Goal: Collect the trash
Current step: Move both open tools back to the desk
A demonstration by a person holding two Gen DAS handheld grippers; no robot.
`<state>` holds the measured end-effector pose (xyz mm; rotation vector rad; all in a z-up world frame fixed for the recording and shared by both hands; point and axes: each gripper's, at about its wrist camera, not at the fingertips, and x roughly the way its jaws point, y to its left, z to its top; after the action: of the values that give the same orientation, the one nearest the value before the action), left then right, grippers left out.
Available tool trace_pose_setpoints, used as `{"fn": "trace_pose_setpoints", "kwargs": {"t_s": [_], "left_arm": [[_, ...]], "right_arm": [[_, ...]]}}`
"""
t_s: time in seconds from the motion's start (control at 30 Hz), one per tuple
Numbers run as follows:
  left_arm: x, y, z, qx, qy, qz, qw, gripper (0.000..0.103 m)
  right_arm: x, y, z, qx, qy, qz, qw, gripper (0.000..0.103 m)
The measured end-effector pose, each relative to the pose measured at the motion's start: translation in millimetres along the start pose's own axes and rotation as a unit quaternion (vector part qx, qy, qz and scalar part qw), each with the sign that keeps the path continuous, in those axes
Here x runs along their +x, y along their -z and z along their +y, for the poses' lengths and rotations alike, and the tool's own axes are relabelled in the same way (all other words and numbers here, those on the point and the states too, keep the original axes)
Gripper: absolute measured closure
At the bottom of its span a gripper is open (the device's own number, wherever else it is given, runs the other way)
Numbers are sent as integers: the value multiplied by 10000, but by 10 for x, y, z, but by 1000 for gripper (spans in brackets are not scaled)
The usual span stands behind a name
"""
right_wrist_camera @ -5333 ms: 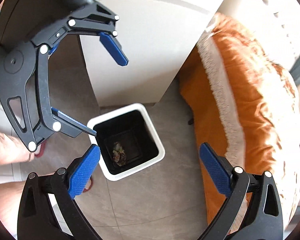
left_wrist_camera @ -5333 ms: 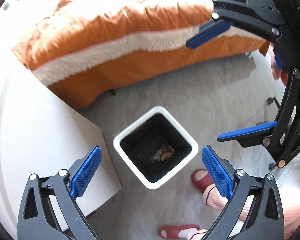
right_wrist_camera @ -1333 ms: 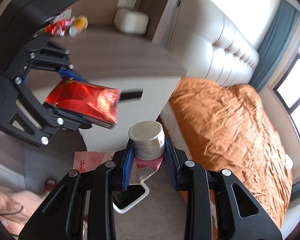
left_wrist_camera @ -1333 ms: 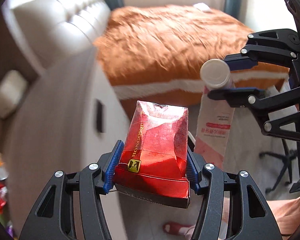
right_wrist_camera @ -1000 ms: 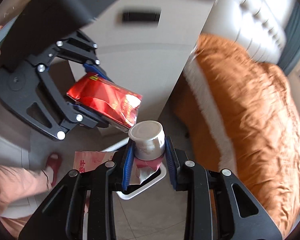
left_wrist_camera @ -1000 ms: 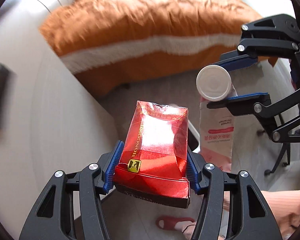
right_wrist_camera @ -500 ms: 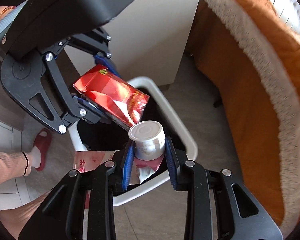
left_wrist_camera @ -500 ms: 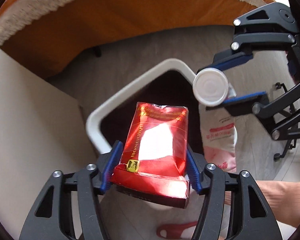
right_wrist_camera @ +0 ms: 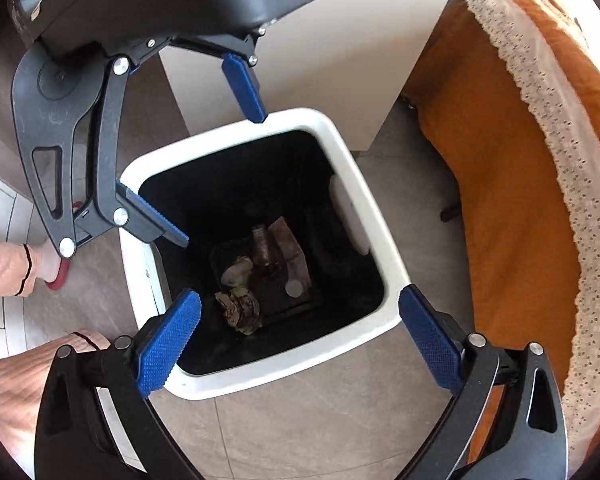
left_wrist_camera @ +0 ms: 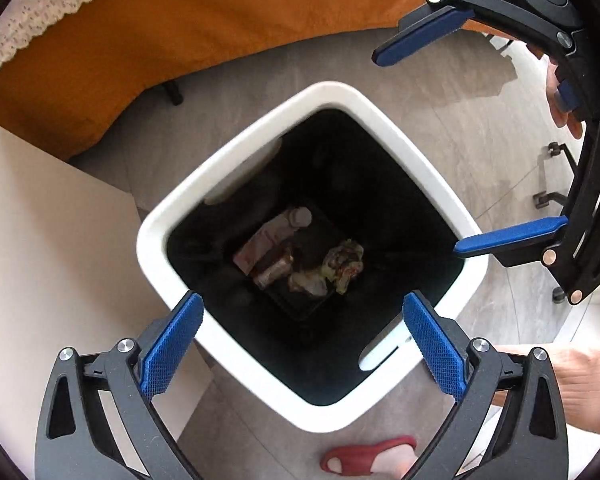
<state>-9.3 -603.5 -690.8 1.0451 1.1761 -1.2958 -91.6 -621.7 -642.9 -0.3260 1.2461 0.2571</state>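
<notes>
A white square trash bin (left_wrist_camera: 256,140) with a black inside stands on the floor under both grippers; it also shows in the right wrist view (right_wrist_camera: 352,152). At its bottom lie a pink pouch with a white cap (left_wrist_camera: 272,236), a red packet (left_wrist_camera: 276,264) and a crumpled wad (left_wrist_camera: 344,262). The same items show in the right wrist view: pouch (right_wrist_camera: 290,254), wad (right_wrist_camera: 242,308). My left gripper (left_wrist_camera: 300,344) is open and empty above the bin's near rim. My right gripper (right_wrist_camera: 300,340) is open and empty above the bin; it shows in the left wrist view (left_wrist_camera: 464,148).
A bed with an orange cover (left_wrist_camera: 180,28) stands close behind the bin. A white cabinet side (left_wrist_camera: 40,240) is at the left. The person's foot in a red slipper (left_wrist_camera: 364,460) is on the grey floor by the bin.
Both grippers opened over the bin. The red packet and the pink capped pouch dropped from them and now lie at the bin's bottom.
</notes>
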Motion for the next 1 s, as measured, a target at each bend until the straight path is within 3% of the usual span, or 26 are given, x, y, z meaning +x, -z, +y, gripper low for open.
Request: {"fn": "trace_pose_setpoints", "kwargs": {"t_s": [0.37,0.77,1.0], "left_arm": [[-964,-29,-94,36,-128,-379,9992,5],[-2416,47,-336,-57,-384,-1033,9939,5],[-3361,212,-393,-191,-666,-1509,9861,5]], "right_arm": [[-831,-244,-83,296,355,-161,9988,4],[-2142,-639,77,807,836,-525,9918,4],[-2918,-939,213,991,1175,-843,9845,4]]}}
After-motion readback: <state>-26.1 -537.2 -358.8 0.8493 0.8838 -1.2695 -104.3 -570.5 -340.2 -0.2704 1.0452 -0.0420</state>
